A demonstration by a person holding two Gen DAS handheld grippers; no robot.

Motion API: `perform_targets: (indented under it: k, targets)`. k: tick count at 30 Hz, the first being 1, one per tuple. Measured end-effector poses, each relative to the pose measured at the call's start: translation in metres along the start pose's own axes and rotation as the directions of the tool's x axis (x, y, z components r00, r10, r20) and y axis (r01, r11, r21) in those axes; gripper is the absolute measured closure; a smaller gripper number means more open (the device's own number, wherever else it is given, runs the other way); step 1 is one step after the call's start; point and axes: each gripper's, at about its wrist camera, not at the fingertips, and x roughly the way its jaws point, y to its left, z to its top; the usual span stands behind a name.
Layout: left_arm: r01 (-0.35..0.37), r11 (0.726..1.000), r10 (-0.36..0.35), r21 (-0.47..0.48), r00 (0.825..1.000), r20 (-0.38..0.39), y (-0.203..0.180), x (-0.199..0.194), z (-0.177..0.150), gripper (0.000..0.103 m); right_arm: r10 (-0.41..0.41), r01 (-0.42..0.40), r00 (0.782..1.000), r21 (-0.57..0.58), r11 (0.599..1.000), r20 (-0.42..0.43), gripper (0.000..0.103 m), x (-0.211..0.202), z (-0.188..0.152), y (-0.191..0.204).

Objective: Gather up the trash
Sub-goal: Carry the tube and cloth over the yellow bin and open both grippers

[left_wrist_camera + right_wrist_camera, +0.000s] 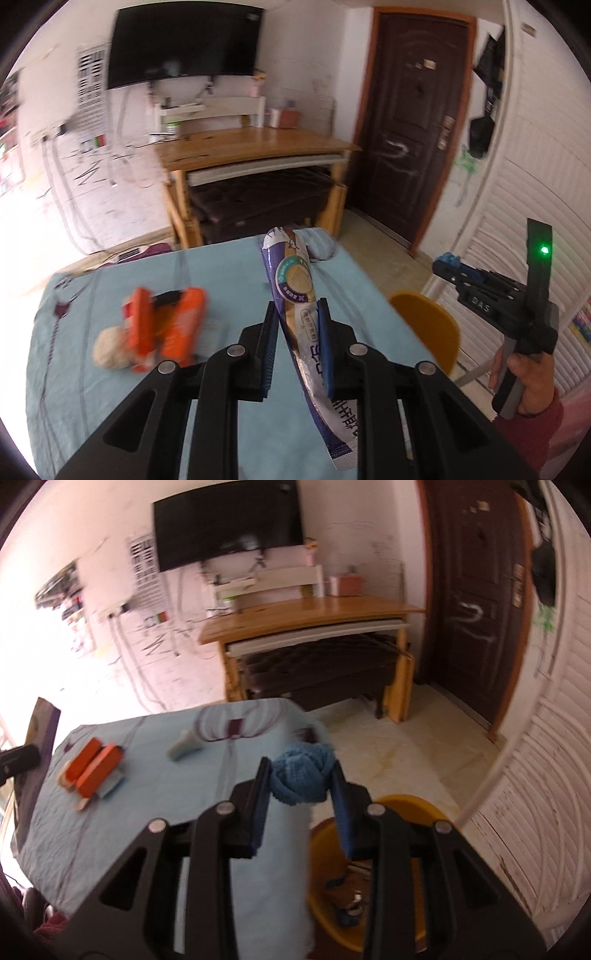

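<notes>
My left gripper is shut on a long purple and white snack wrapper, which stands up between the pads above the blue-clothed table. My right gripper is shut on a crumpled blue wad, at the table's right edge above a yellow bin. In the left wrist view the right gripper shows at the far right with the blue wad at its tip, beyond the yellow bin. An orange package and a beige crumpled ball lie on the table.
The orange package and a pale crumpled piece lie on the cloth. The bin holds some scraps. A wooden desk, a dark door and a white slatted panel stand around the tiled floor. A person's hand grips the right tool.
</notes>
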Motion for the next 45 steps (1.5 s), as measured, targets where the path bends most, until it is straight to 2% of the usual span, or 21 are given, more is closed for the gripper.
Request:
perform_targets:
  k: [5, 9, 14, 20, 22, 23, 24, 25, 32, 35, 37, 40, 42, 44, 45]
  targets:
    - [0.070, 0.996, -0.067, 0.058, 0.996, -0.051, -0.049, 0.029, 0.012, 0.087, -0.051, 0.053, 0.998, 0.088, 0.995, -0.034, 0.073, 0.014, -0.011, -0.049]
    - [0.118, 0.989, -0.109, 0.093, 0.990, -0.089, -0.091, 0.059, 0.019, 0.087, -0.058, 0.072, 0.994, 0.160, 0.985, -0.087, 0.073, 0.036, -0.024, -0.085]
    - [0.140, 0.981, -0.121, 0.136, 0.983, -0.139, -0.132, 0.097, 0.019, 0.087, -0.063, 0.093, 0.984, 0.181, 0.979, -0.166, 0.073, 0.066, -0.042, -0.104]
    - [0.133, 0.972, -0.103, 0.194, 0.982, -0.159, -0.171, 0.141, 0.015, 0.087, -0.072, 0.121, 0.965, 0.181, 0.976, -0.253, 0.072, 0.093, -0.061, -0.114]
    - [0.130, 0.970, -0.096, 0.203, 0.981, -0.168, -0.178, 0.153, 0.013, 0.087, -0.088, 0.141, 0.957, 0.181, 0.973, -0.277, 0.068, 0.099, -0.066, -0.117]
    - [0.123, 0.969, -0.086, 0.216, 0.982, -0.170, -0.182, 0.158, 0.012, 0.087, -0.082, 0.140, 0.955, 0.192, 0.971, -0.285, 0.058, 0.100, -0.068, -0.121]
    - [0.116, 0.965, -0.075, 0.236, 0.982, -0.175, -0.188, 0.165, 0.009, 0.087, -0.078, 0.139, 0.954, 0.198, 0.970, -0.290, 0.040, 0.101, -0.069, -0.124]
    - [0.113, 0.962, -0.069, 0.248, 0.981, -0.180, -0.192, 0.170, 0.008, 0.087, -0.077, 0.140, 0.952, 0.199, 0.970, -0.295, 0.034, 0.102, -0.070, -0.125]
    - [0.105, 0.965, -0.056, 0.242, 0.978, -0.200, -0.201, 0.193, 0.005, 0.087, -0.115, 0.187, 0.954, 0.252, 0.950, -0.276, 0.032, 0.097, -0.072, -0.147]
    - [0.113, 0.967, -0.072, 0.229, 0.980, -0.183, -0.205, 0.197, 0.006, 0.086, -0.130, 0.206, 0.958, 0.298, 0.932, -0.255, 0.032, 0.090, -0.071, -0.163]
    - [0.131, 0.971, -0.088, 0.202, 0.975, -0.206, -0.204, 0.203, 0.007, 0.085, -0.139, 0.217, 0.959, 0.322, 0.922, -0.247, 0.032, 0.084, -0.073, -0.171]
    - [0.116, 0.975, -0.069, 0.191, 0.969, -0.238, -0.202, 0.209, 0.006, 0.072, -0.141, 0.220, 0.961, 0.346, 0.912, -0.239, 0.032, 0.079, -0.075, -0.179]
    - [0.127, 0.977, -0.083, 0.174, 0.967, -0.242, -0.199, 0.211, 0.006, 0.047, -0.140, 0.219, 0.961, 0.349, 0.911, -0.236, 0.032, 0.078, -0.075, -0.180]
    - [0.129, 0.979, -0.088, 0.160, 0.967, -0.238, -0.195, 0.211, 0.007, 0.038, -0.138, 0.215, 0.962, 0.342, 0.915, -0.235, 0.032, 0.078, -0.074, -0.177]
    - [0.120, 0.981, -0.083, 0.154, 0.969, -0.231, -0.192, 0.209, 0.007, 0.037, -0.137, 0.213, 0.962, 0.338, 0.917, -0.234, 0.032, 0.078, -0.073, -0.175]
